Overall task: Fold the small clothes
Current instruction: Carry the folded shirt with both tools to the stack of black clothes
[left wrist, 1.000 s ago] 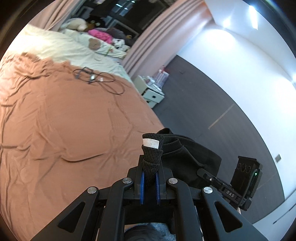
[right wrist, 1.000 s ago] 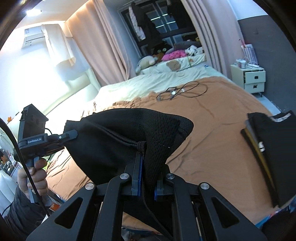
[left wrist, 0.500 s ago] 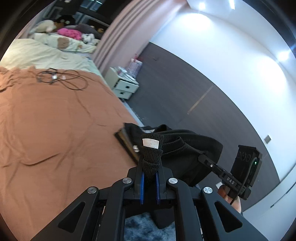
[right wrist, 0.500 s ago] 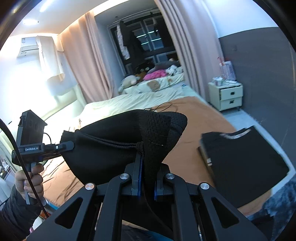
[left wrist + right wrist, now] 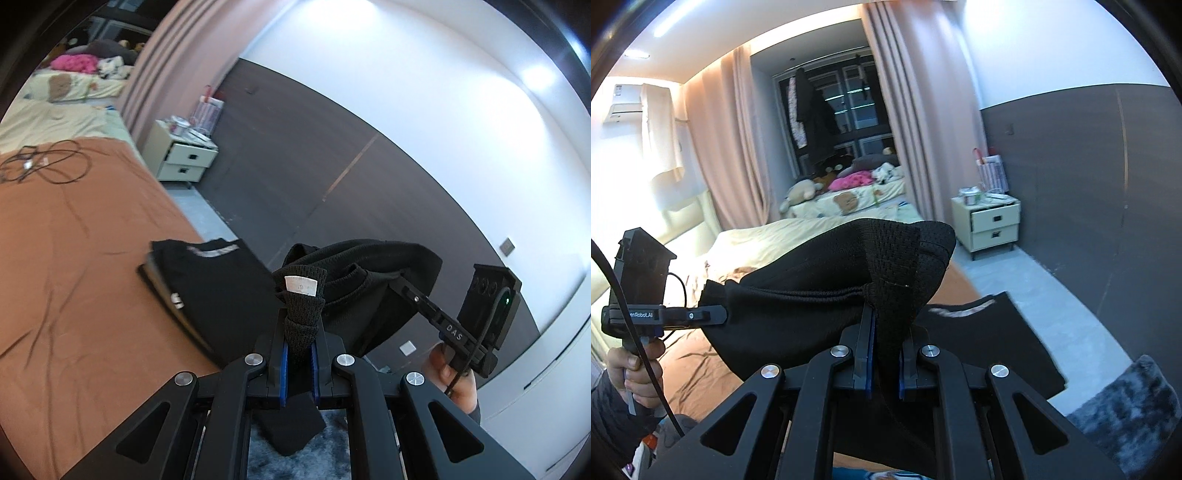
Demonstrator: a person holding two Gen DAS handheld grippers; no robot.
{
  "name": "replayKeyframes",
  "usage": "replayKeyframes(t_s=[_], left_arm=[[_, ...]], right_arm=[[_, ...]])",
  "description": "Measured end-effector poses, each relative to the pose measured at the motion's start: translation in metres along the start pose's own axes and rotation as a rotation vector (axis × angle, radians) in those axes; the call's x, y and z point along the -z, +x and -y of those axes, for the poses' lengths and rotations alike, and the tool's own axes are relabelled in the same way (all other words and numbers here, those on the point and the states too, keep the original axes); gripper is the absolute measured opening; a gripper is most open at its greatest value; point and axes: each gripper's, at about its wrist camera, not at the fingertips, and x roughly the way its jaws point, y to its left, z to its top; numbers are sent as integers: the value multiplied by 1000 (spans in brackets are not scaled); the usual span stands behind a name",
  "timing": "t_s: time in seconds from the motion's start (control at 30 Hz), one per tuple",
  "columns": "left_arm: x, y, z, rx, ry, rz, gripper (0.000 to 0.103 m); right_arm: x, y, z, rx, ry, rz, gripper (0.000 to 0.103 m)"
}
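Observation:
A black knit garment [image 5: 369,273] hangs in the air between both grippers. My left gripper [image 5: 298,354] is shut on one bunched edge with a white tag [image 5: 301,285]. My right gripper [image 5: 884,354] is shut on the other edge of the garment [image 5: 812,280]. In the left wrist view the right gripper [image 5: 410,291] holds the far end; in the right wrist view the left gripper [image 5: 713,315] does the same. A stack of folded black clothes [image 5: 207,280] lies on the brown bed cover [image 5: 74,258] near its right edge, also in the right wrist view [image 5: 990,332].
A black cable [image 5: 48,166] lies on the bed further back. A cream nightstand [image 5: 991,221] stands by the dark wall. A grey fluffy rug [image 5: 1126,406] covers the floor below. Pillows and soft toys [image 5: 846,184] lie at the bed's head by the curtains.
Both grippers have swung right and lifted with the garment, so the folded stack and the wall fill more of both views. Both grips are unchanged.

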Motion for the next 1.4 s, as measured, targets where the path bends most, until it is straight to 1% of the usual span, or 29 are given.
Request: replayKeyframes(t_s=[0.1,0.23,0.4,0.53,0.63,0.73,0.9,0.97,1.03,1.13,1.2,1.3,1.37,1.4], left_arm=[[-6,23,14,31,12,-13,9],[-3,43,30,51,14,-35,9],[-9,77,27,61,-2,-69,9],[-19,111,14,51,6,-104,9],[-26,138,-9,27,-19,-130,9],[-37,159,-34,2,-40,-131,9],[-51,193,-78,-64,-46,-135,9],[-55,209,-100,-89,-62,-143,9],[-56,220,-119,-102,-82,-144,9],[-56,237,-147,-121,-100,-147,9],[-55,249,-164,-131,-116,-154,9],[-56,268,-188,-155,-134,-153,9],[-57,277,-200,-192,-144,-153,11],[-56,283,-209,-222,-161,-163,13]], right_arm=[[2,-6,-2,34,-2,2,5],[4,-10,-6,71,1,0,5],[7,0,-16,110,10,-14,5],[10,27,-22,132,34,-42,5],[15,60,-29,144,57,-72,5],[16,92,-41,153,71,-105,5],[19,151,-65,173,52,-178,5],[20,176,-75,175,51,-209,5],[23,201,-86,179,49,-240,5],[25,226,-90,185,54,-276,5],[30,247,-99,196,50,-300,5],[35,266,-107,220,48,-324,5],[37,280,-107,241,70,-365,7],[41,290,-110,260,89,-401,15]])
